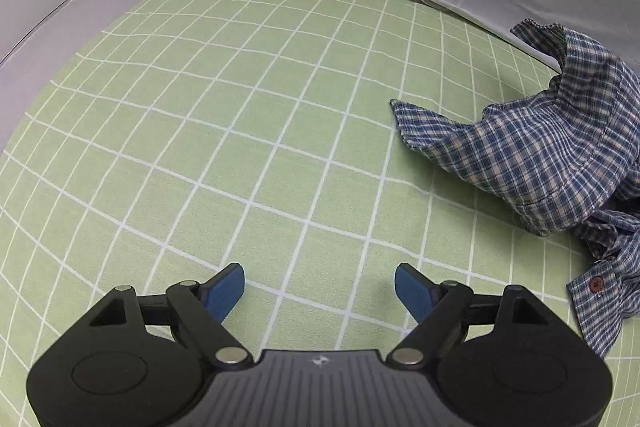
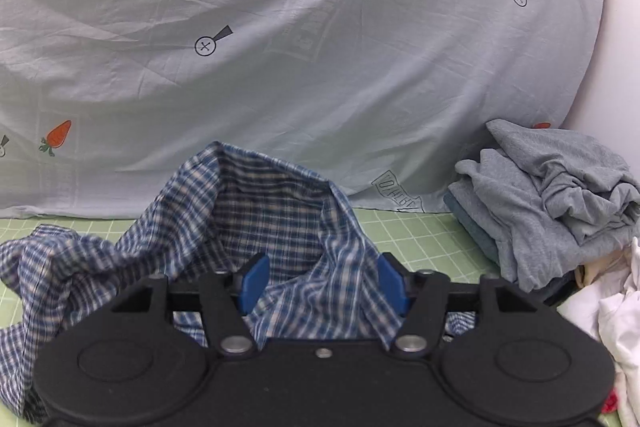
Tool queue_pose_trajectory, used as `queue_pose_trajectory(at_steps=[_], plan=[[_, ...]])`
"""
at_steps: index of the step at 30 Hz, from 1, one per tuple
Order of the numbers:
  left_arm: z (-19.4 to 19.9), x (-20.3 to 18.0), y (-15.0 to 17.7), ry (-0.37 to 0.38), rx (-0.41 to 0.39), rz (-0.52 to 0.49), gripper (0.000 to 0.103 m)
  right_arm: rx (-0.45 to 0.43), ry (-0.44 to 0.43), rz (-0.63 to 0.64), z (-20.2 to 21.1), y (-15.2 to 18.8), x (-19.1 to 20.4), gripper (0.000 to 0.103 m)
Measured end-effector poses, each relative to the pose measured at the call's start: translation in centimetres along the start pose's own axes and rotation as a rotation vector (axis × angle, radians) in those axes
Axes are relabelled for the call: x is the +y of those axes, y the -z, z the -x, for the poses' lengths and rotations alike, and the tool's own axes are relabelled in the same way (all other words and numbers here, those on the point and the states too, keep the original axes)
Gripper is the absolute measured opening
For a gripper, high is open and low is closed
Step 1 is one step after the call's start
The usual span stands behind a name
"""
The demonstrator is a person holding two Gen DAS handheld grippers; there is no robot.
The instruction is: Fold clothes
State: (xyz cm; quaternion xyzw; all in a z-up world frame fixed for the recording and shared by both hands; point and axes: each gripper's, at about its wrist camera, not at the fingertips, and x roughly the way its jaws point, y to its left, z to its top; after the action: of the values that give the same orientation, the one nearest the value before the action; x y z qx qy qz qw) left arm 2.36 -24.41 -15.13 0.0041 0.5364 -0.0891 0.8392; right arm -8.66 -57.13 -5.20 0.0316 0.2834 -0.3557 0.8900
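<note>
The blue plaid shirt is lying crumpled, soft and light on the green checked sheet, inviting a collar grip, while the right gripper is straddling cloth unpinched and the left gripper is hovering wide and empty.

green checked bed sheet, plaid shirt, grey clothes

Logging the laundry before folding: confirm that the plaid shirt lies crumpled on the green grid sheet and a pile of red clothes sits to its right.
Wrong colour. The right wrist view shows the pile of clothes is grey; the plaid shirt does lie crumpled on the green grid sheet.
</note>
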Motion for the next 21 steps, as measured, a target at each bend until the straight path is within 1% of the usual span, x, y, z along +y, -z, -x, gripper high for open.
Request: queue_pose_trajectory(at_steps=[1,2,3,6,9,11,14,15,16,17,18,21], plan=[[-0.2,-0.2,0.2,0.007,-0.005,-0.006,0.085,0.008,-0.001,0.000,0.7,0.9,0.1,0.065],[-0.3,-0.5,0.4,0.012,-0.015,-0.017,0.087,0.040,-0.023,-0.014,1.0,1.8,0.3,0.068],[-0.4,-0.8,0.7,0.016,-0.029,-0.031,0.088,0.072,-0.045,-0.028,1.2,2.7,0.5,0.075],[-0.4,-1.7,1.4,0.028,-0.069,-0.068,0.089,0.178,-0.124,-0.050,1.3,5.2,1.1,0.075],[-0.6,-2.4,1.6,0.050,-0.098,-0.094,0.089,0.214,-0.168,-0.054,1.2,6.7,1.5,0.075],[-0.4,-2.8,1.6,0.071,-0.114,-0.099,0.089,0.258,-0.201,-0.098,0.2,7.2,1.4,0.078],[0.1,-3.1,1.3,0.091,-0.134,-0.096,0.089,0.321,-0.215,-0.172,-1.7,8.0,1.4,0.077],[0.3,-3.2,1.2,0.098,-0.138,-0.100,0.089,0.336,-0.240,-0.189,-2.2,8.1,1.4,0.063],[0.5,-3.3,1.1,0.102,-0.142,-0.105,0.089,0.345,-0.268,-0.201,-2.5,8.0,1.4,0.031],[0.6,-3.3,1.0,0.103,-0.146,-0.107,0.089,0.326,-0.273,-0.191,-2.4,7.5,1.3,0.013],[0.8,-3.4,0.8,0.104,-0.150,-0.108,0.089,0.308,-0.278,-0.181,-2.3,7.0,1.2,0.001],[0.9,-3.4,0.4,0.105,-0.153,-0.102,0.089,0.252,-0.291,-0.150,-1.9,5.3,1.0,0.001]])
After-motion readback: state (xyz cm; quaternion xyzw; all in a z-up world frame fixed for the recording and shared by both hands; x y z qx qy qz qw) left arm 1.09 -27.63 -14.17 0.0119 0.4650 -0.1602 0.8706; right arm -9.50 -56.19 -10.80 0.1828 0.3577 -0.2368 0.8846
